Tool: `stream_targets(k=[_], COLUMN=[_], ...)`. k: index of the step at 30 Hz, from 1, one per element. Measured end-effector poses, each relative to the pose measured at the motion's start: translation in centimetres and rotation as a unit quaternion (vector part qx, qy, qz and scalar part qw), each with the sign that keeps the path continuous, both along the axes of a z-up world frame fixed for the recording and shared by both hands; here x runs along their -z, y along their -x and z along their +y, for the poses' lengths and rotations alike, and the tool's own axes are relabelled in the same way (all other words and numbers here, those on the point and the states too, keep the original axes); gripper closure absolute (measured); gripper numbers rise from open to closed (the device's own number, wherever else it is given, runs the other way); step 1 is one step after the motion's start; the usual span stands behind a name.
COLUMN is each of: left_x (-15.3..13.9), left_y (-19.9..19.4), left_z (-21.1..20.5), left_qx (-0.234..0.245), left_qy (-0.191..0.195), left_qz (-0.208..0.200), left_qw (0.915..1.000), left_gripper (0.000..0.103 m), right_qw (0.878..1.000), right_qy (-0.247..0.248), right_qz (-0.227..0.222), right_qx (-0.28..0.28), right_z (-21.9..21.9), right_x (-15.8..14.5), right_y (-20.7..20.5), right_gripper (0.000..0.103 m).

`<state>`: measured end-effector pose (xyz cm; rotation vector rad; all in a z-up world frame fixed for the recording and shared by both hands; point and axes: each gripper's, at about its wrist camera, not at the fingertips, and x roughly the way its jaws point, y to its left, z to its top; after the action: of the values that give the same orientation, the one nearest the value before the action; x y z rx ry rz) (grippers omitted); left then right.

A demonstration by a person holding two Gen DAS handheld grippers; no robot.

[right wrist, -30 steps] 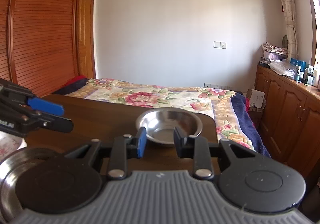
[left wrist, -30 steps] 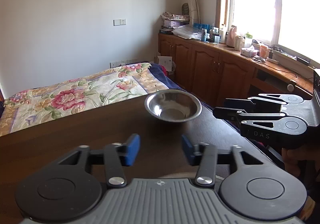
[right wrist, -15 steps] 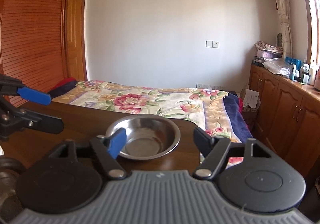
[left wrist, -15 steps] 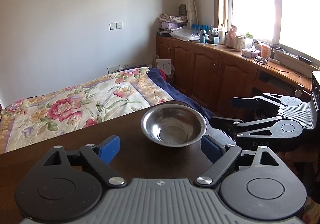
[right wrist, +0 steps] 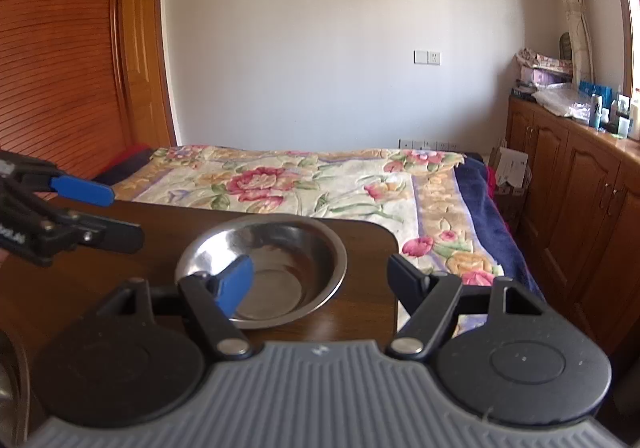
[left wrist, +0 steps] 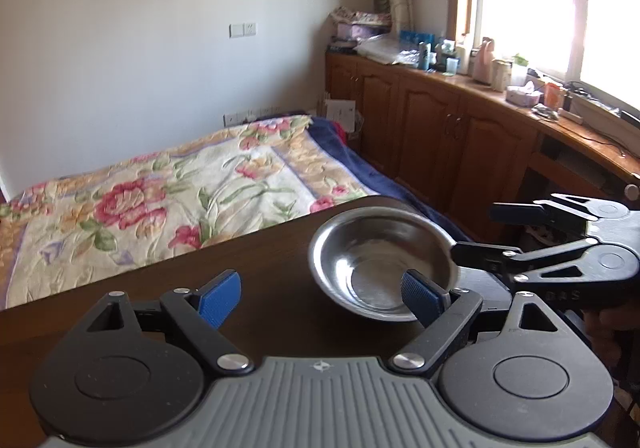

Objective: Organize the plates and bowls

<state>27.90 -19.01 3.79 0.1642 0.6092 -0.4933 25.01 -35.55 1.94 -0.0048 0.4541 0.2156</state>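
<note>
One bowl in play: steel bowl [left wrist: 382,262] sits upright on the dark wooden table [left wrist: 264,268], near the table's far corner by the bed.
Bowl contents: empty, only reflections inside; nothing stacked in or under it as far as I can see.
Second vessel: sliver of another metal dish [right wrist: 12,376] at bottom-left edge of right wrist view, mostly cut off; contents cannot be told.
Progress: early, by my read. Bowl not lifted, not gripped, not nested with anything. No plates visible in either view.
Left to do: grab this bowl, carry it to wherever the stack goes (probably the dish at frame edge, a guess), then any plates out of sight.
Left gripper [left wrist: 320,298]: jaws spread wide, holding nothing; its right blue pad [left wrist: 418,294] overlaps the bowl's near rim in view, contact not certain.
Right gripper [right wrist: 320,278]: jaws also spread wide, empty; left blue pad [right wrist: 236,282] appears over the bowl's near-left rim, other finger off to the bowl's right, clear of it.
Approach: both tools converge on the same bowl from opposite sides; right gripper's lower finger reaches the bowl's right rim in left wrist view.
Risk: smooth steel, sloped wall, bowl close to table edge; a nudge could slide it off.
Surroundings: floral bedspread [left wrist: 160,184] beyond the table, wooden cabinets [left wrist: 460,136] under the window.
</note>
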Motion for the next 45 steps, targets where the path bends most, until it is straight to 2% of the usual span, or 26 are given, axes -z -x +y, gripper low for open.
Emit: stream_targets(k=[3,6,12,20,24,30,32,38,45], left_x=[0.5,1.0,1.6,2.2,2.6,3.0,3.0,1.9,-0.6], left_y=[-1.2,-2.3,-3.3,-4.5,-4.8,-5.1,-5.0,-4.1,-2.4], left_z=[0.1,0.0,-1.3,-2.1,-2.3,-2.5,-2.6,-2.0,-1.3], left_qx=[-0.004,-0.002,0.012,0.014,0.015,0.016,0.015,0.017,0.02], left_qy=[0.001,0.004,0.005,0.005,0.001,0.004,0.006,0.019,0.024], left_qz=[0.013,0.037,0.063,0.083,0.091,0.103,0.106,0.104,0.08], left_qw=[0.9999,0.9993,0.9979,0.9964,0.9957,0.9945,0.9942,0.9943,0.9963], left_gripper=[0.02,0.029,0.047,0.054,0.062,0.078,0.079,0.079,0.079], right_qw=[1.0,1.0,0.999,0.996,0.996,0.995,0.994,0.994,0.996], right_qy=[0.003,-0.005,-0.017,-0.05,-0.052,-0.064,-0.069,-0.07,-0.069], right_qz=[0.007,0.02,0.047,0.071,0.076,0.082,0.085,0.079,0.053], right_qx=[-0.001,-0.004,-0.006,-0.01,-0.007,-0.011,-0.011,-0.008,-0.009], right_z=[0.2,0.1,0.1,-0.4,-0.3,-0.2,-0.1,0.0,0.5], right_x=[0.4,0.6,1.2,1.8,1.9,2.1,2.2,1.4,-0.5], right_y=[-0.4,-1.0,-1.8,-2.2,-2.3,-2.3,-2.3,-1.6,-0.3], right_gripper=[0.029,0.031,0.045,0.052,0.053,0.064,0.069,0.07,0.071])
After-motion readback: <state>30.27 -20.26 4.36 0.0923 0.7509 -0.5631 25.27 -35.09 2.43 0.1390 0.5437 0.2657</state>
